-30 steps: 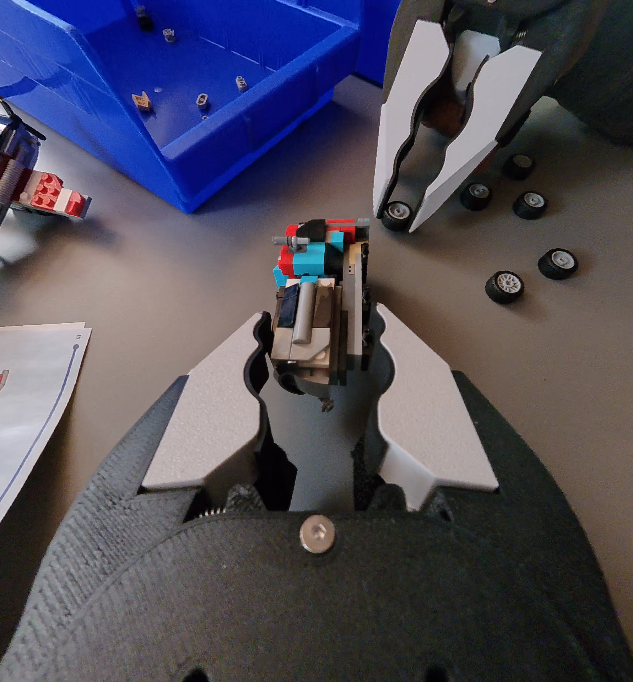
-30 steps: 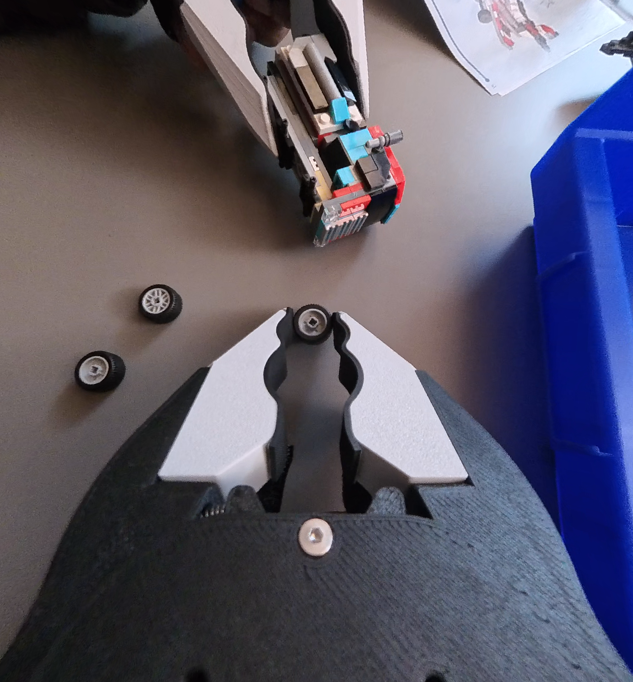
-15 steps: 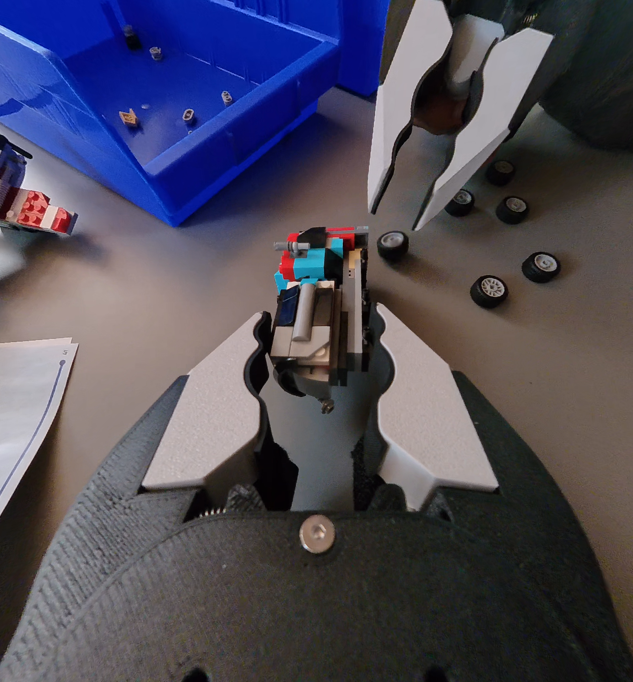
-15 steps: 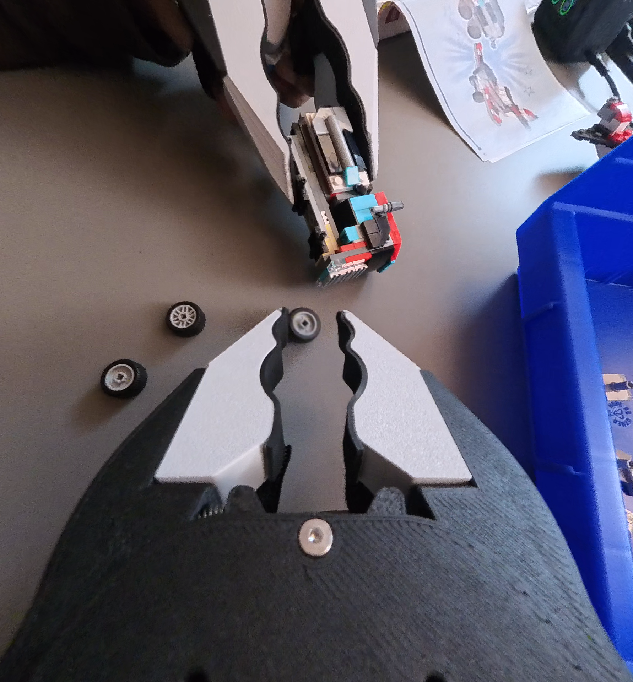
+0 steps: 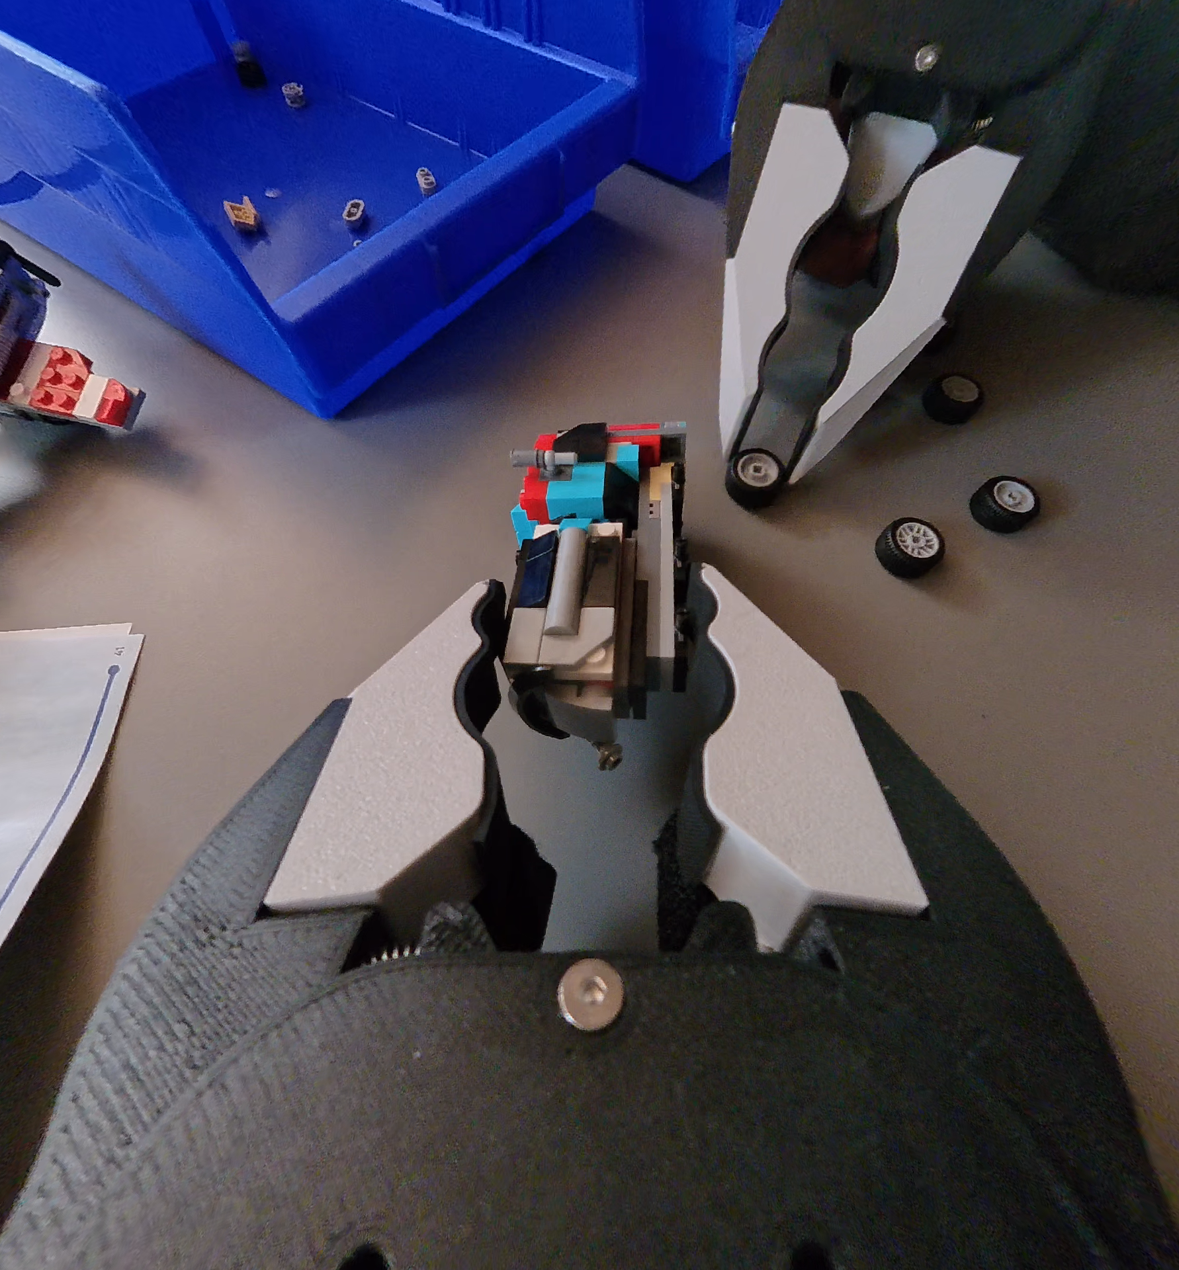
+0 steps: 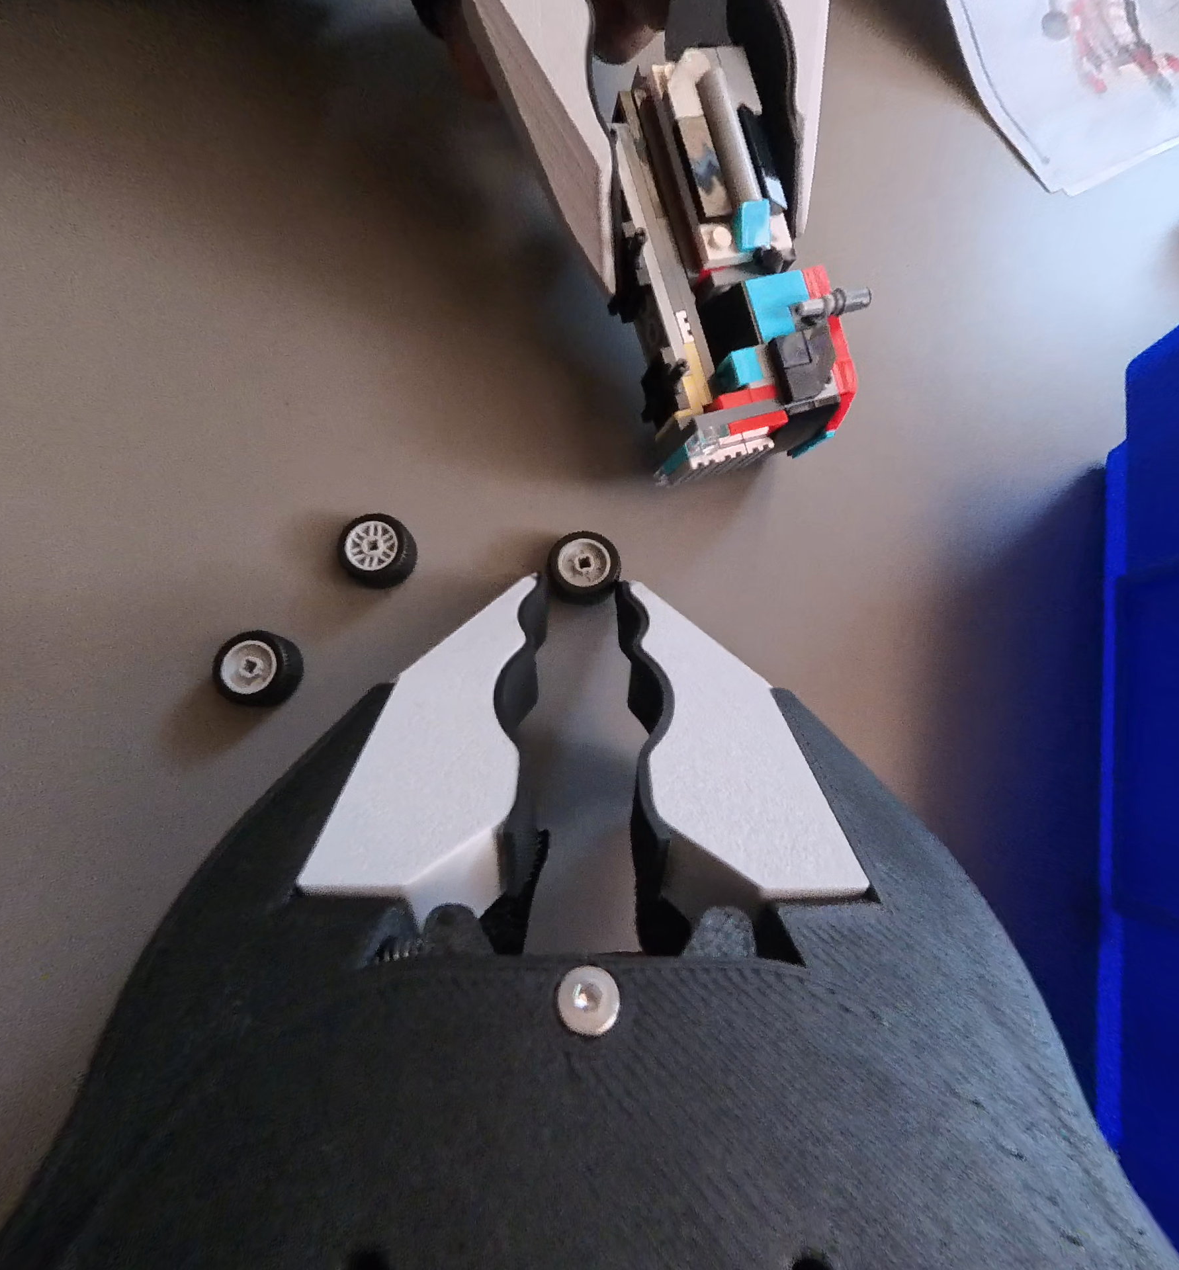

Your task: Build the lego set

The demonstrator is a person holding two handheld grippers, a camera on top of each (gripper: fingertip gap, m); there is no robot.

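Overhead, a grey table (image 6: 160, 275) bears the left claw (image 5: 593, 605) clamping a brick model (image 5: 593, 550), the right claw (image 6: 581, 584) pinching a wheel (image 6: 583, 565).

Left tongs (image 5: 593, 591) clamping brick vehicle (image 5: 593, 550), right tongs (image 5: 758, 474) pinching small wheel (image 5: 753, 474), blue bin (image 5: 435, 275) behind

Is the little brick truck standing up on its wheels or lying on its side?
On its side. The brick vehicle has no wheels on; its flat underside faces sideways, and loose wheels lie on the table.
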